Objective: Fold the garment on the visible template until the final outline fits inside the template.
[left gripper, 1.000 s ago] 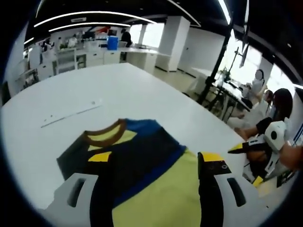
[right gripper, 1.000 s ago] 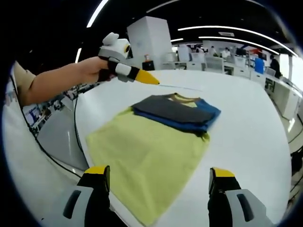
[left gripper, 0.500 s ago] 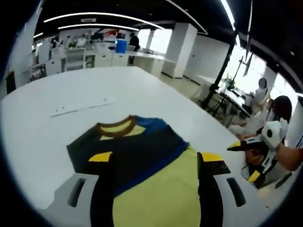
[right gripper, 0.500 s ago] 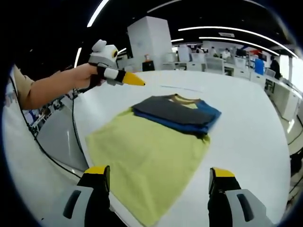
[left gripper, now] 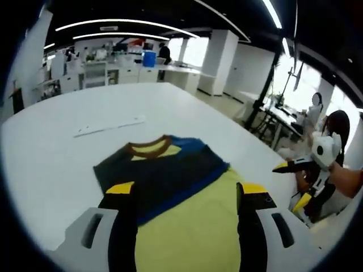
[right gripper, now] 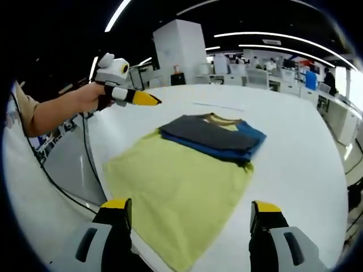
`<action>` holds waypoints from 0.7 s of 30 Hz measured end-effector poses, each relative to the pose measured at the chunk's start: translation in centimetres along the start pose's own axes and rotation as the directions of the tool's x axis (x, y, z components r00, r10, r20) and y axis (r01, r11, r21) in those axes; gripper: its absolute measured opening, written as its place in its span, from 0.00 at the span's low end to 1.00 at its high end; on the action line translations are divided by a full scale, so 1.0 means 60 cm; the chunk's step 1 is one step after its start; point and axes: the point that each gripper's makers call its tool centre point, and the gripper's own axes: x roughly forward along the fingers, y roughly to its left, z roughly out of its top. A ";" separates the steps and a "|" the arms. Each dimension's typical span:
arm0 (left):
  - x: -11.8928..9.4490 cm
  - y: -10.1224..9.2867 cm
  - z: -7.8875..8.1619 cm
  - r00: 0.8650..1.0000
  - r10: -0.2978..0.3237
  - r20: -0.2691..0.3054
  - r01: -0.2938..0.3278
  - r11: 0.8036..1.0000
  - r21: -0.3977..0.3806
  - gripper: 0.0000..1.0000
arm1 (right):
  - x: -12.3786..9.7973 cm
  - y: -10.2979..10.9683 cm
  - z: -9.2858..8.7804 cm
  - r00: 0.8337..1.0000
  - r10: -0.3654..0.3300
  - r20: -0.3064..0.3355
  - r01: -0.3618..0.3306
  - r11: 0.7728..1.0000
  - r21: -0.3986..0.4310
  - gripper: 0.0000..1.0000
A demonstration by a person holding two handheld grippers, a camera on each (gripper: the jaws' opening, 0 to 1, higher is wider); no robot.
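A T-shirt lies flat on the white table [right gripper: 306, 170]. Its yellow body [right gripper: 176, 181] faces me, and its dark grey and blue sleeves [right gripper: 212, 136] are folded across the chest below a brown collar [left gripper: 148, 148]. My left gripper [left gripper: 187, 190] hovers open over the shirt's yellow body [left gripper: 193, 226], holding nothing. In the right gripper view, a hand holds the left gripper [right gripper: 139, 98] in the air beyond the shirt's left side. My right gripper [right gripper: 190, 207] stands open above the hem, its jaws wide apart. It also appears at the table edge in the left gripper view as the right gripper [left gripper: 295, 182].
A thin white strip [left gripper: 110, 126] lies on the table beyond the collar, also seen as the strip [right gripper: 218, 106]. The table edge [right gripper: 96, 170] runs close to the shirt's left side. People sit at desks [left gripper: 334, 124] off the table. Office desks fill the background.
In the right gripper view, the left gripper has drawn back to the left, away from the shirt. The left gripper view has shifted with it. The shirt lies as before.
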 end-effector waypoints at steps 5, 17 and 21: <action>-0.022 0.015 -0.015 1.000 0.024 0.003 -0.024 1.000 -0.009 0.68 | -0.001 0.000 -0.003 1.000 -0.003 -0.002 0.003 1.000 0.003 0.85; -0.061 0.025 -0.047 0.998 0.061 0.002 -0.061 0.998 -0.026 0.67 | -0.003 0.000 -0.003 1.000 -0.007 -0.003 0.007 1.000 0.003 0.85; -0.071 0.025 -0.064 0.998 0.070 -0.005 -0.070 0.997 -0.026 0.67 | -0.004 0.000 -0.003 1.000 -0.008 -0.003 0.008 1.000 0.003 0.85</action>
